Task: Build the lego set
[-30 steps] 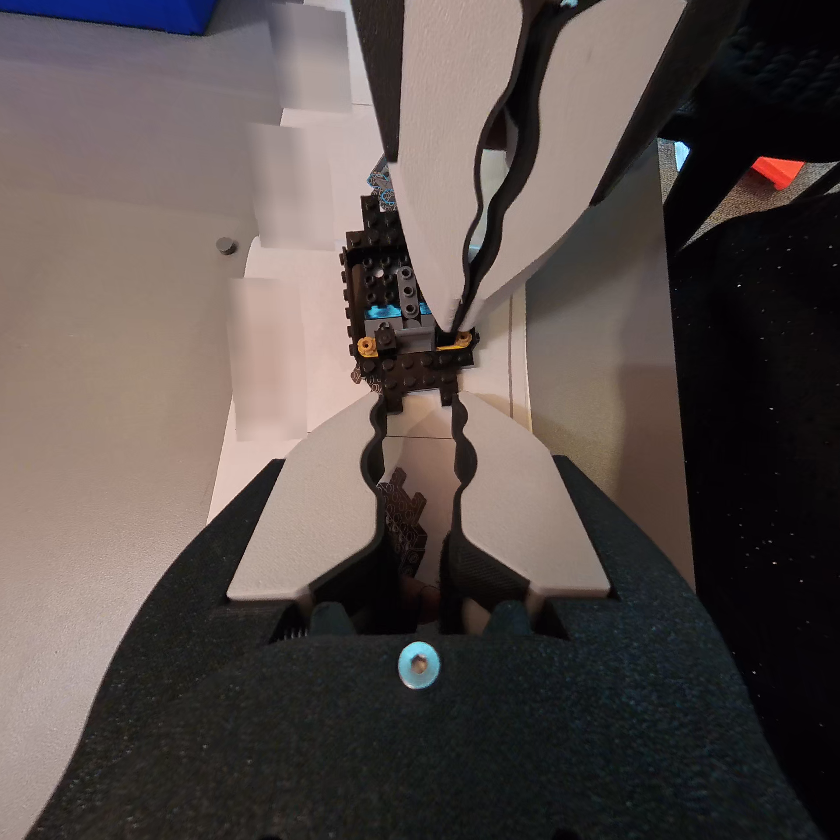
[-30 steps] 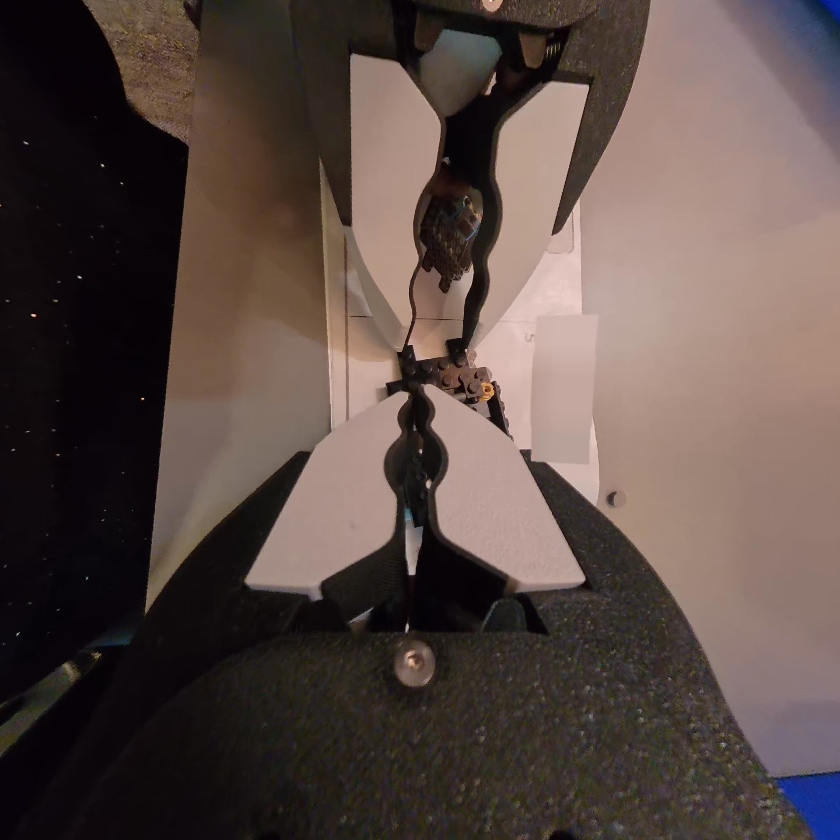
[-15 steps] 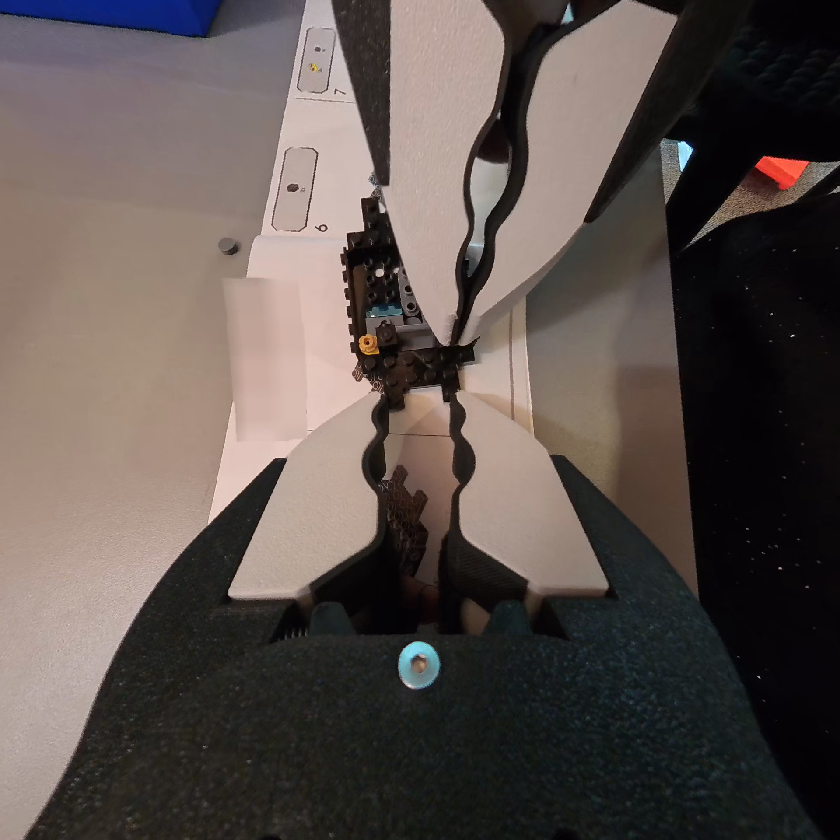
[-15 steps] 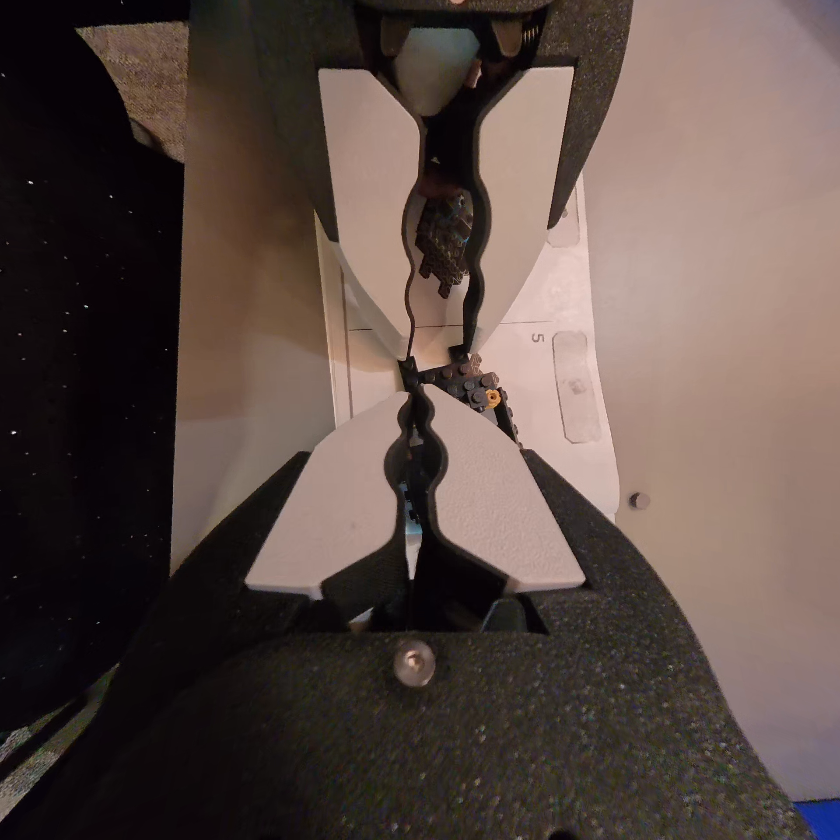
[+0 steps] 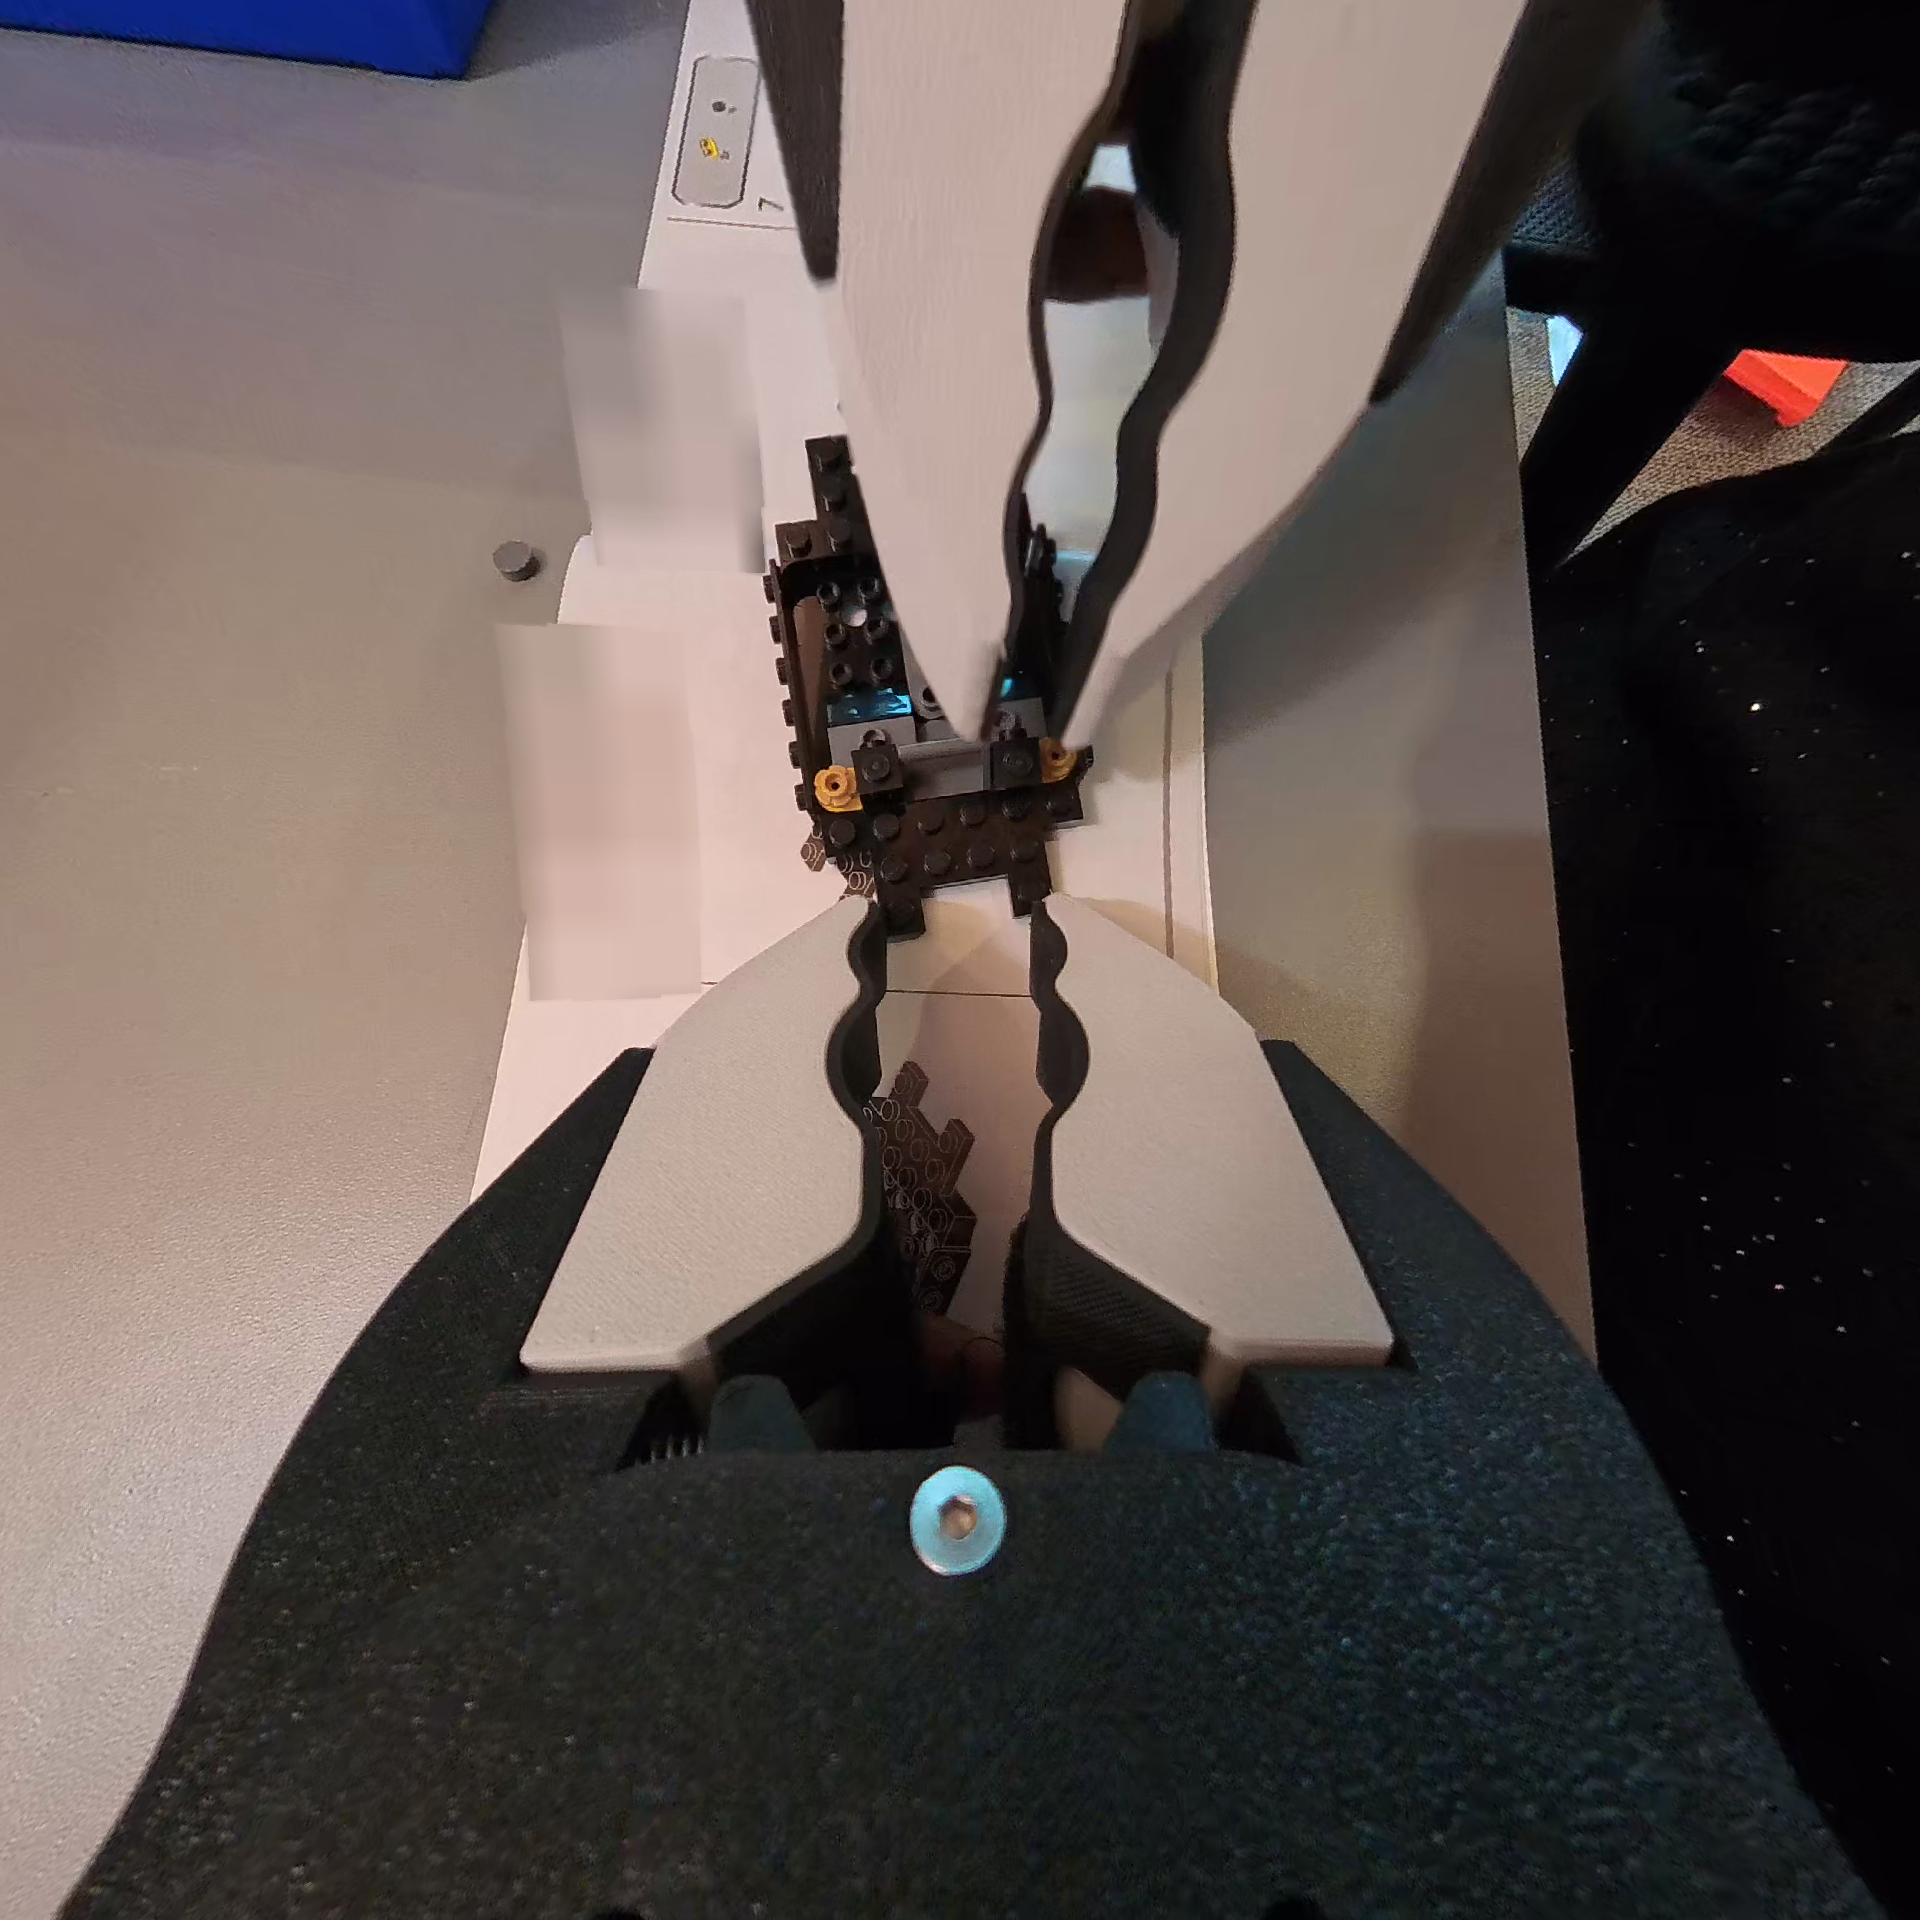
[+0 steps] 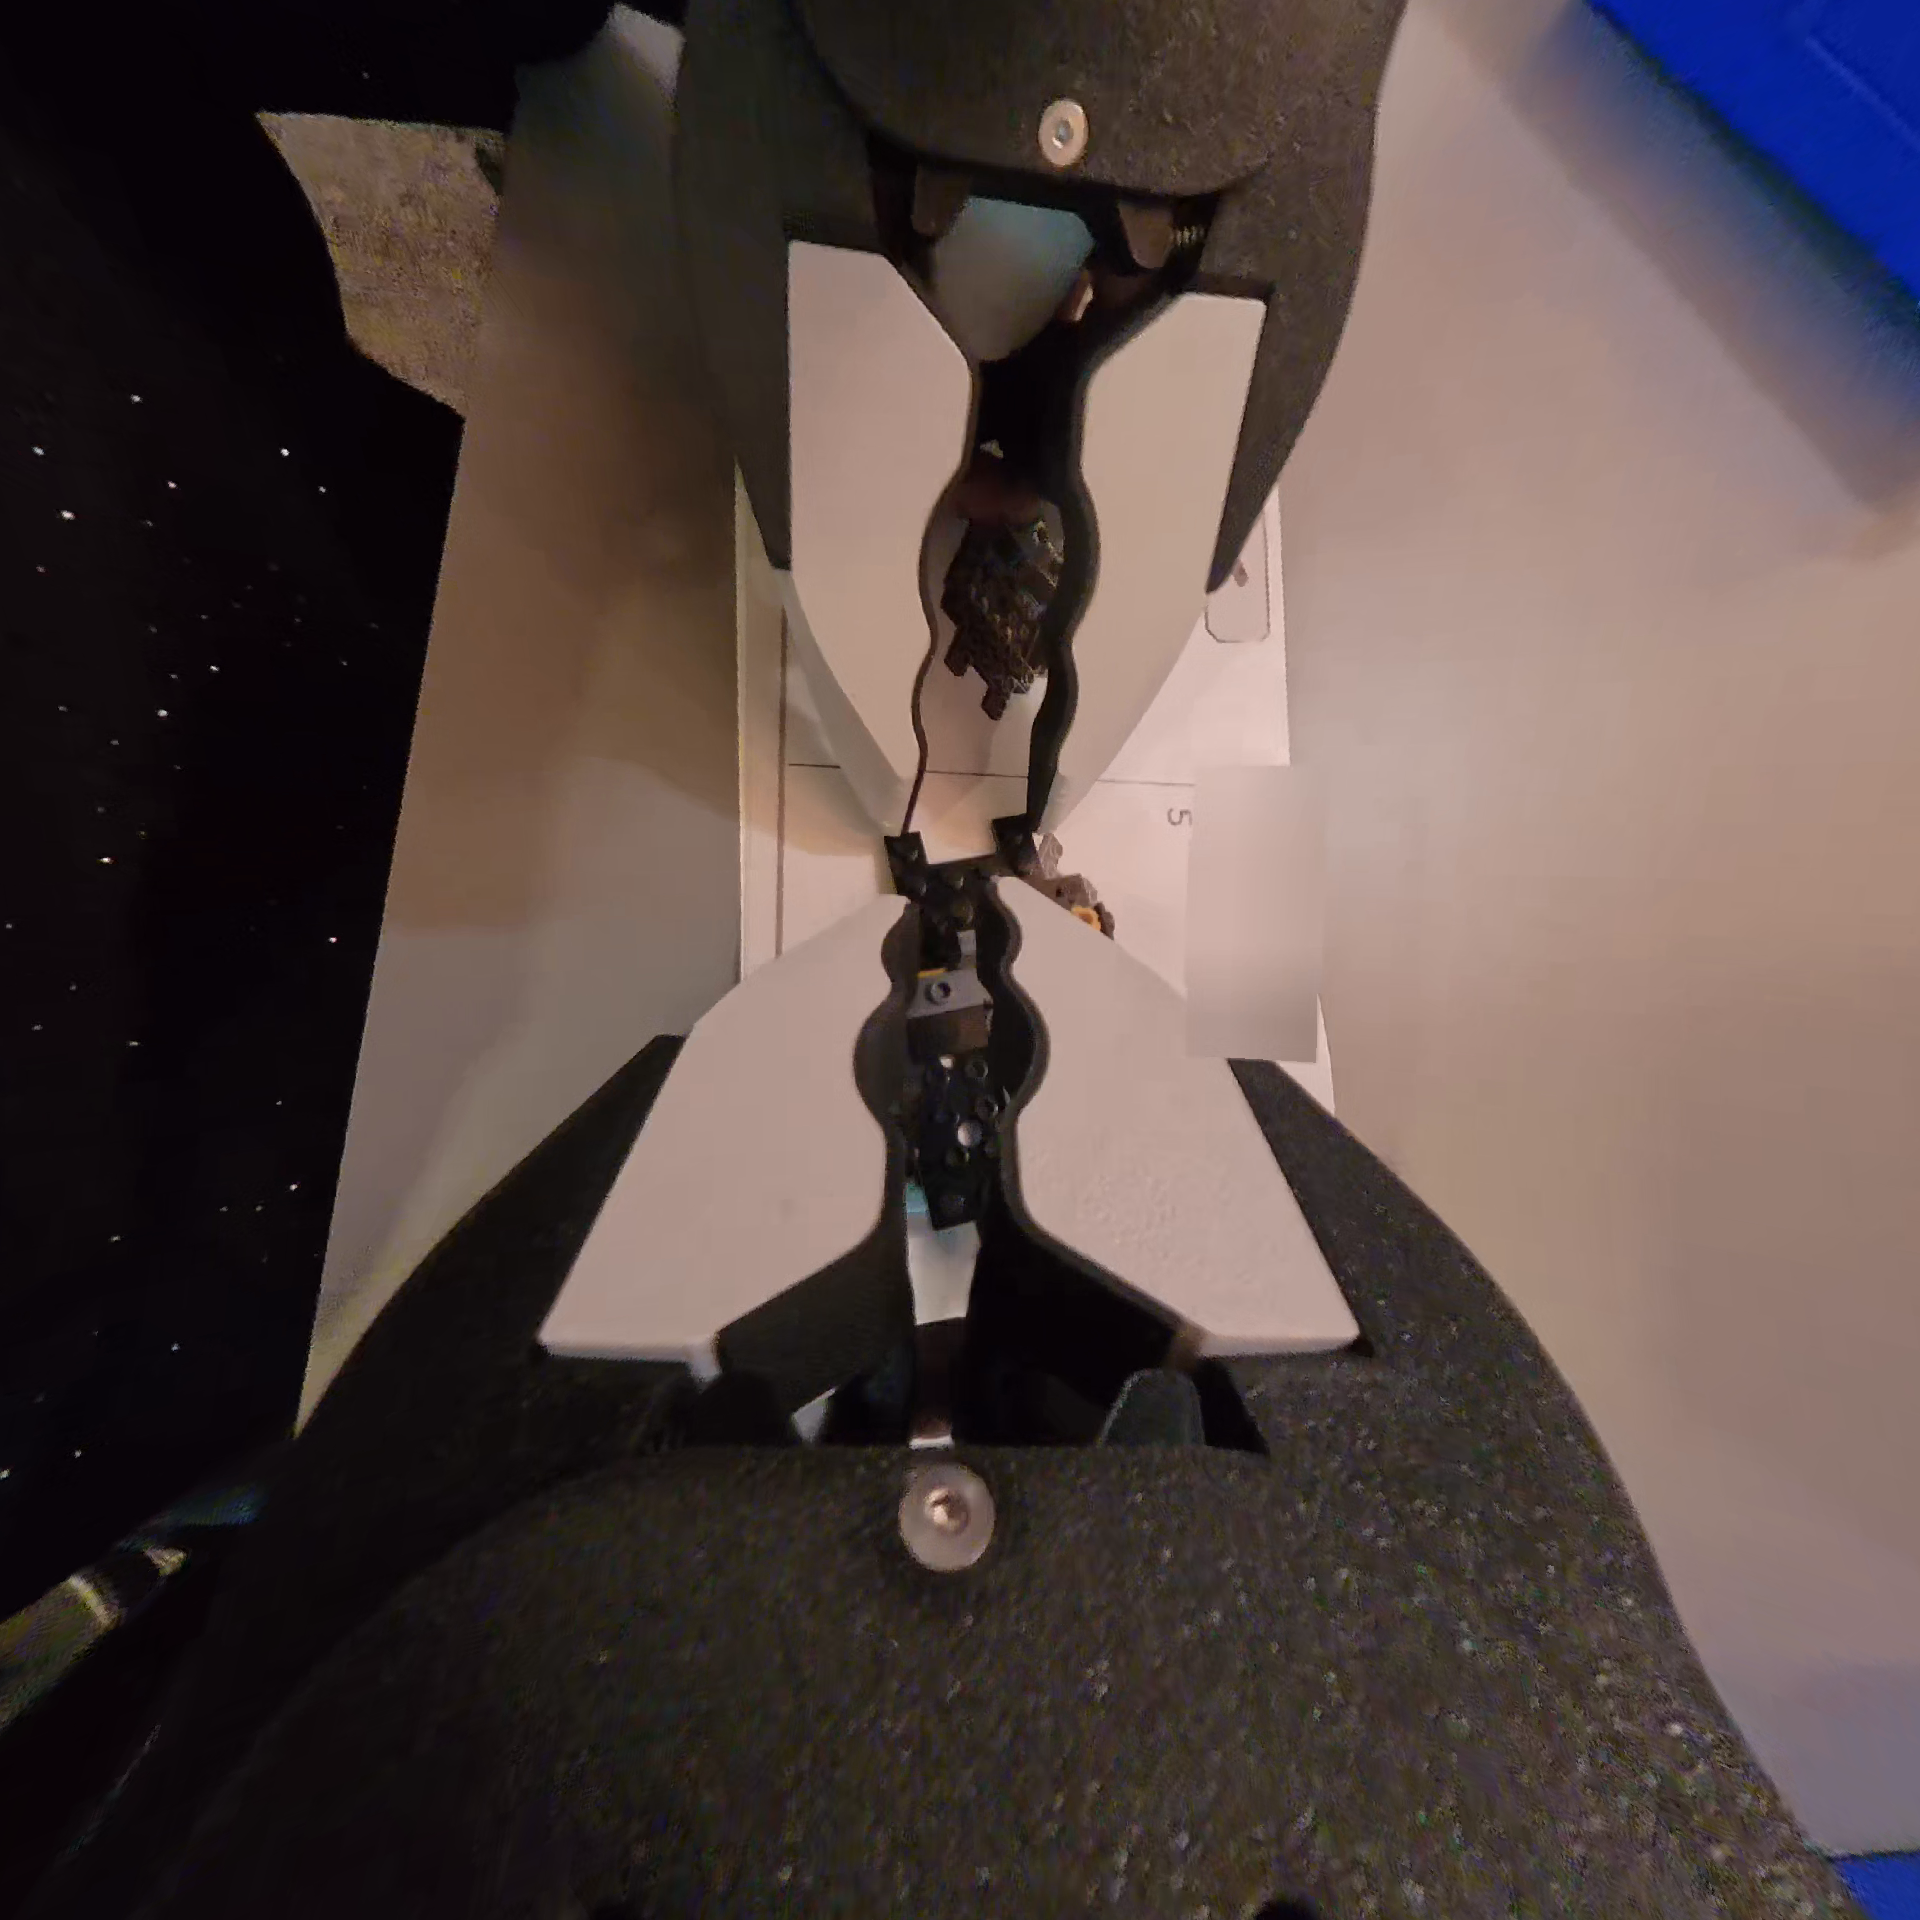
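Observation:
A small black lego model (image 5: pixel 935 842) with gold studs, a grey bar and a blue part is held just above the white instruction sheet (image 5: pixel 1101 935). My left gripper (image 5: pixel 956 914) is shut on the two rear tabs of its black plate. It comes in from the top in the right wrist view (image 6: pixel 961 831). My right gripper (image 6: pixel 958 920) reaches in from the opposite side, with its tips (image 5: pixel 1023 727) at the grey bar on top of the model (image 6: pixel 940 883). Its jaws stand slightly apart, with model parts showing in the gap.
A small grey round piece (image 5: pixel 516 561) lies on the beige table left of the sheet. A blue box (image 5: pixel 229 31) sits at the far corner. The table edge runs close by, with a dark chair (image 5: pixel 1766 935) and a red object (image 5: pixel 1787 379) beyond it. Both grippers' tips are roughly 11 centimetres from the small grey round piece (image 5: pixel 516 561).
My right gripper's jaws have parted from nearly closed to a narrow gap over the model. The second gold stud now shows beside its tip. My left gripper keeps its hold.

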A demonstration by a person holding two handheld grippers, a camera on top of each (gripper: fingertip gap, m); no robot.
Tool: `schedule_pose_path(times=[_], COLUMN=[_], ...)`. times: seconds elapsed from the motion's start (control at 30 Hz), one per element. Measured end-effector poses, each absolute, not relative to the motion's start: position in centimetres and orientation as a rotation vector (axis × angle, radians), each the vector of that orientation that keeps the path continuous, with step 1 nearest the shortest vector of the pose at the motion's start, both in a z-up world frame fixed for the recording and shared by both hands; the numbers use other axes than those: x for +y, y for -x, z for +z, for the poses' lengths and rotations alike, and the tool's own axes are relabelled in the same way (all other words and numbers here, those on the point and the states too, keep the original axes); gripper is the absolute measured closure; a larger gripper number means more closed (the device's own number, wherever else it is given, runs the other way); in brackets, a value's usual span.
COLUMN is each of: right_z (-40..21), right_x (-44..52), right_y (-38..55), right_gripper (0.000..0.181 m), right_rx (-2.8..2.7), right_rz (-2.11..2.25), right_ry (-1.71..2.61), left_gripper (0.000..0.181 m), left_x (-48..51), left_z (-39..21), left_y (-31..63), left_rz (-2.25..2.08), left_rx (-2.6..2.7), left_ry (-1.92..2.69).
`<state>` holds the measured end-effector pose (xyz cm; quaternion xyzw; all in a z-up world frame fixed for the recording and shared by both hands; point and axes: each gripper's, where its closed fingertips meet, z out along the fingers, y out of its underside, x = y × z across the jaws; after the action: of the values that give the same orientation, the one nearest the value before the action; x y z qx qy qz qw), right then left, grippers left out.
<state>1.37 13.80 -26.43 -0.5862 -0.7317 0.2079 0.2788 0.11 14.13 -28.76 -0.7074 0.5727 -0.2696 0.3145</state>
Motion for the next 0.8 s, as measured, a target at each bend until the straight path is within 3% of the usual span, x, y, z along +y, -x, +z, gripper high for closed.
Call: schedule_pose_path(times=[0.5, 0.8], right_z=[-27.5, -25.9], right_x=[14.1, 14.8], right_y=[-1.9, -3.1], right_gripper=[0.181, 0.166], right_rx=[-2.011, -1.837], right_rz=[0.514, 0.693], right_ry=[1.566, 1.604], left_gripper=[0.156, 0.152], left_x=[14.2, 14.3], left_z=[-28.8, -28.3], left_y=[-0.1, 0.1], left_rz=[-0.713, -0.715], left_rx=[1.508, 1.488], left_ry=[1.865, 1.848])
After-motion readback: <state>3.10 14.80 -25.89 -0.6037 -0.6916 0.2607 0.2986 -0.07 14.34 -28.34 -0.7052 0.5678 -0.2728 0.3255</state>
